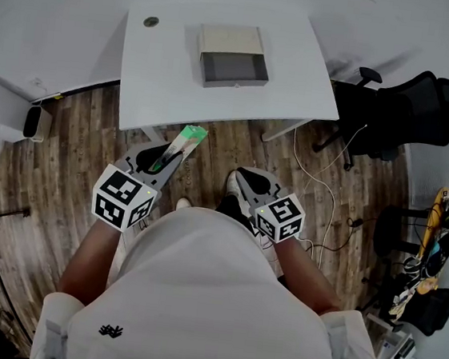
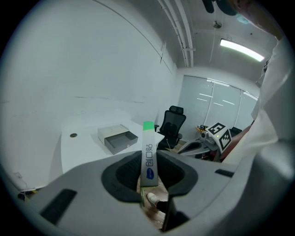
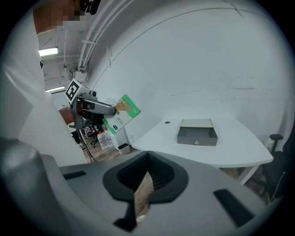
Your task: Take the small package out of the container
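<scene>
Head view: left gripper (image 1: 160,166) clamps the small package (image 1: 184,141), well apart from the open container (image 1: 234,67) on the table (image 1: 151,78); right gripper (image 1: 248,182) is closed, empty. Removal seems done; next, setting it down.

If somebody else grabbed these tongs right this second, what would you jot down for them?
Left tongs: clamped on the package, which is held over the floor, short of the desk.
Right tongs: closed, nothing in them, low beside the left.
Grey box: on the desk, with its drawer pulled open; the drawer looks empty from above.
Done: the package is out of the box.
Left: probably just setting the package down somewhere.
</scene>
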Demonstrator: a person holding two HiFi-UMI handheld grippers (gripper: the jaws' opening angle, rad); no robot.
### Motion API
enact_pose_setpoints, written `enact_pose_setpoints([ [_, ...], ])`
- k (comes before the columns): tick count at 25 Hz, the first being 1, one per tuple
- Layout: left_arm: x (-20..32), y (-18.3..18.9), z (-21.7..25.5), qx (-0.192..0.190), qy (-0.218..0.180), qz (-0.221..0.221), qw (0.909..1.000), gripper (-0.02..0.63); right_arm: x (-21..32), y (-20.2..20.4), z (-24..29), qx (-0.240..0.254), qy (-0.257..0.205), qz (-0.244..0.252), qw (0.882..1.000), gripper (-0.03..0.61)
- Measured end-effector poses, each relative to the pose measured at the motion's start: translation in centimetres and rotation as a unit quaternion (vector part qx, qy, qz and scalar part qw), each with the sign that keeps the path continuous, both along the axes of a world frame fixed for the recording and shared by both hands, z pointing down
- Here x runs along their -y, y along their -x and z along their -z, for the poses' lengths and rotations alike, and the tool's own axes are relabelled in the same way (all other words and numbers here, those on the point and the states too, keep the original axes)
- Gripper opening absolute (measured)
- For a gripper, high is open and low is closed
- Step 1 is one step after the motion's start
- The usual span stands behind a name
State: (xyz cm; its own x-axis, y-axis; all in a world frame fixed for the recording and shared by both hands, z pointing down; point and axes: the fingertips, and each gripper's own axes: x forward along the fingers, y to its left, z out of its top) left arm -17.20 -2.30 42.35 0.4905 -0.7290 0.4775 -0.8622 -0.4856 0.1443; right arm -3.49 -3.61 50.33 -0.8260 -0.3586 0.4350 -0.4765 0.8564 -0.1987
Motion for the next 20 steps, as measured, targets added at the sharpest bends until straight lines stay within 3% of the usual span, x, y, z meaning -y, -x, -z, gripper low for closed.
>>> enact_pose_setpoints([
  [20, 0.93, -0.74, -0.73, 0.008, 0.013, -0.005, 0.9999, 0.097, 0.84, -0.6, -0.31, -0.005, 0.006, 0.008, 1.0, 0.008],
])
